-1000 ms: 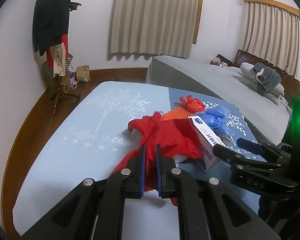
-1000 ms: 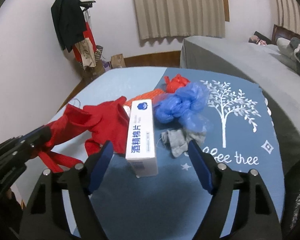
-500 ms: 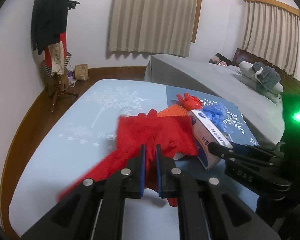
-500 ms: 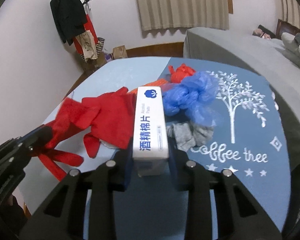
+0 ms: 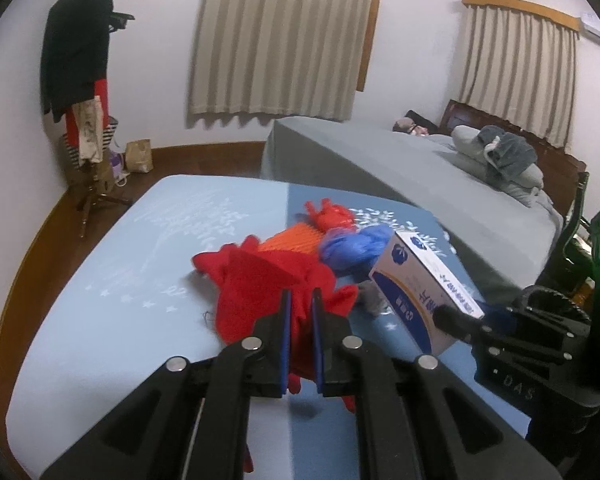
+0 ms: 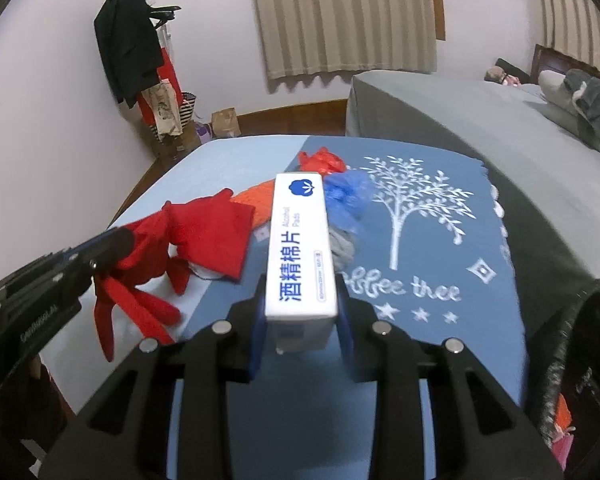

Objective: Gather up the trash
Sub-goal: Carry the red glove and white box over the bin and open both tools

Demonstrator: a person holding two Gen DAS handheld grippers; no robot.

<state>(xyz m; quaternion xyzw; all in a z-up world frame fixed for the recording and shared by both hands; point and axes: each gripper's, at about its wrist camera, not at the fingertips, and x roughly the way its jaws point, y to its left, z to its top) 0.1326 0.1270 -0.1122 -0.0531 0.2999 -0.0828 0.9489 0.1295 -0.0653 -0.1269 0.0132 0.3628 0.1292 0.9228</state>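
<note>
The left gripper (image 5: 299, 320) pinches the red glove (image 5: 260, 280), jaws nearly closed. The right gripper (image 6: 300, 322) clamps the white alcohol-pad box (image 6: 300, 248), seemingly lifted off the blue cloth (image 6: 440, 264).

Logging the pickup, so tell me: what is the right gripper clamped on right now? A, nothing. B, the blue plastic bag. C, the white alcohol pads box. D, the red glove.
C: the right gripper is shut on the white alcohol pads box, lifted off the cloth.
</note>
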